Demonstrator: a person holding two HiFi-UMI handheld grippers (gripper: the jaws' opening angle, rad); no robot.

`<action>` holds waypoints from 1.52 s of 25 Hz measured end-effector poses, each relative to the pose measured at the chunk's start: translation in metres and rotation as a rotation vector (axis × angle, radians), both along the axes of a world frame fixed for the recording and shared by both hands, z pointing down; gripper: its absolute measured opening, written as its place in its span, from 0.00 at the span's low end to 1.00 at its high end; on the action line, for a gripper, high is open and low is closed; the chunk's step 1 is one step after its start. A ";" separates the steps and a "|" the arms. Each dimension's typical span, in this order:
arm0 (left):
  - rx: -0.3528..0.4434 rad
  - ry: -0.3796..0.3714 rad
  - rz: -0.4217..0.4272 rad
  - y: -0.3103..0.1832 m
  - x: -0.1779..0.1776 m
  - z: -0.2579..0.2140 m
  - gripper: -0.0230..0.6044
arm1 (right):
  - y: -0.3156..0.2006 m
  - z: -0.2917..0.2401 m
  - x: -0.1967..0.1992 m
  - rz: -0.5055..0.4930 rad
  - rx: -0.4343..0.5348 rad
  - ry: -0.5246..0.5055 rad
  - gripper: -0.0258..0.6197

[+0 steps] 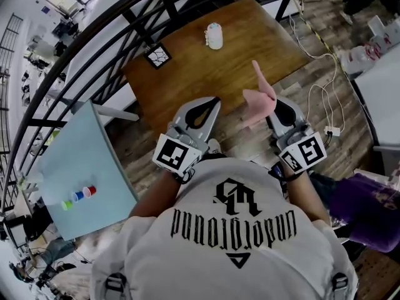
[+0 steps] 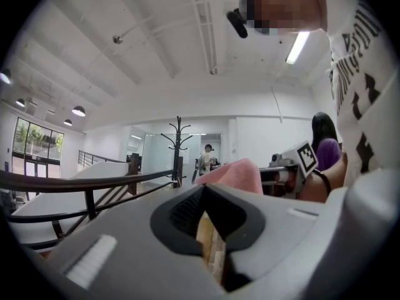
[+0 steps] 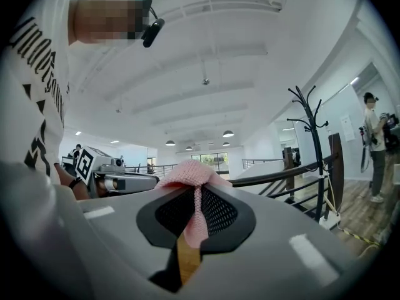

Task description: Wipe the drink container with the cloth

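We pinch the pink knitted cloth (image 1: 259,99) in our right gripper (image 1: 279,108), our left gripper (image 1: 209,107) is closed and empty, and a hard wipe could tip the unheld small white drink container (image 1: 214,36) on the brown wooden worktop (image 1: 256,42).

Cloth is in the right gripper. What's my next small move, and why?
Probably carry the right gripper forward to the drink container: it stands untouched at the table's far side, while the pink cloth is already pinched in that gripper, well short of it.
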State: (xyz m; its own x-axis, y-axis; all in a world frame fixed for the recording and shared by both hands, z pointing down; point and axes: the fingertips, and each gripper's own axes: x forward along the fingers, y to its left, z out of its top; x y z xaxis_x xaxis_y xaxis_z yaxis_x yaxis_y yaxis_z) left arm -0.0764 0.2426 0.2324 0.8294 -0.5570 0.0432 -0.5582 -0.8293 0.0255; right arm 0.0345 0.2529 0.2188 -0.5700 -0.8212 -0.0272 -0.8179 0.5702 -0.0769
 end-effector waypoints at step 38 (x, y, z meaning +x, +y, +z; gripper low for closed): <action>-0.118 -0.034 -0.125 -0.242 0.018 0.078 0.18 | -0.249 0.085 0.021 -0.128 -0.170 0.042 0.08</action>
